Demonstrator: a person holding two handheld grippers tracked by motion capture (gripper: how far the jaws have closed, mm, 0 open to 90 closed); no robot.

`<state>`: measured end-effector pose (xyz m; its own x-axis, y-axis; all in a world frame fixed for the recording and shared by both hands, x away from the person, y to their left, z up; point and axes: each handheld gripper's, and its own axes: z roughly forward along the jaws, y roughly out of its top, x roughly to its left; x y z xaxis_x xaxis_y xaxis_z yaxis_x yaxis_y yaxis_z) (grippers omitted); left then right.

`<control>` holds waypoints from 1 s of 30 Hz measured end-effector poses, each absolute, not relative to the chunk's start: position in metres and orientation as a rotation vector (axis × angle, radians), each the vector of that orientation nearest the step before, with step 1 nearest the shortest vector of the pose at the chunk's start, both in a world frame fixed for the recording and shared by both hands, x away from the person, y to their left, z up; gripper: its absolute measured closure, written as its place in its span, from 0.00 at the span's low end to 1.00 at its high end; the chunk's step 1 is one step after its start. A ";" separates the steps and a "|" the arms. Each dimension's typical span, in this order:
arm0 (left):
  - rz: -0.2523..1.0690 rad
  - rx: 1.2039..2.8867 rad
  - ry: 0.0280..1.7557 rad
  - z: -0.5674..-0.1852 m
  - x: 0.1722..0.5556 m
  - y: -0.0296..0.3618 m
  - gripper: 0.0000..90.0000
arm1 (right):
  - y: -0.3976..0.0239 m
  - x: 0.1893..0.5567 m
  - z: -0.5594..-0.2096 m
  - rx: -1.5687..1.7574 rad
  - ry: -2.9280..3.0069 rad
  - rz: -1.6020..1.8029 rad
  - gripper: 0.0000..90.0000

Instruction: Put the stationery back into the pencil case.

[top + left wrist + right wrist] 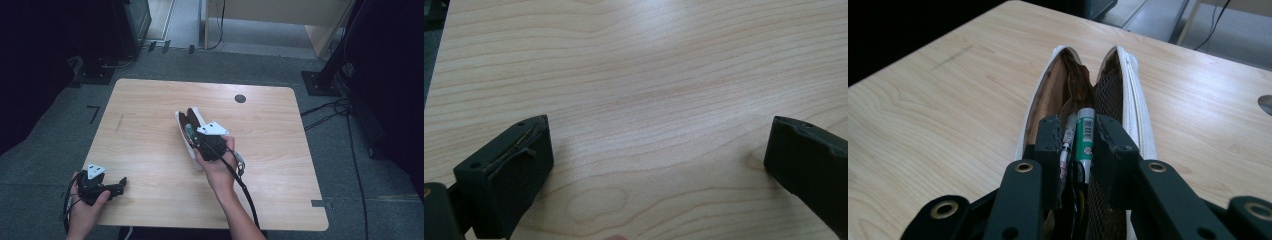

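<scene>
- My light wooden table, with a dark round plug far right.
- An open white pencil case lies mid-table, pens inside.

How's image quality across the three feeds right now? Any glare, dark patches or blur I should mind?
High view: dim and soft, room edges nearly black, table evenly lit. Left gripper view: pale glare at the top of the wood, left gripper jaw edges slightly soft. Right gripper view: right gripper and green pen readable, pencil case interior shadowed, top-left corner black.
</scene>
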<state>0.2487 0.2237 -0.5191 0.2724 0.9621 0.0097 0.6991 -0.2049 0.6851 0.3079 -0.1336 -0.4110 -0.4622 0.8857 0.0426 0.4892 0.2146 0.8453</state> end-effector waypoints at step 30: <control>0.601 1.981 1.491 -0.519 0.249 0.224 0.00 | -0.208 0.275 -0.401 1.301 2.022 1.195 0.00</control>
<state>0.2486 0.2237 -0.5191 0.2730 0.9620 0.0098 0.6995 -0.2055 0.6845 0.2754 -0.2081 -0.4007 -0.4522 0.8886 0.0773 0.4964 0.1787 0.8495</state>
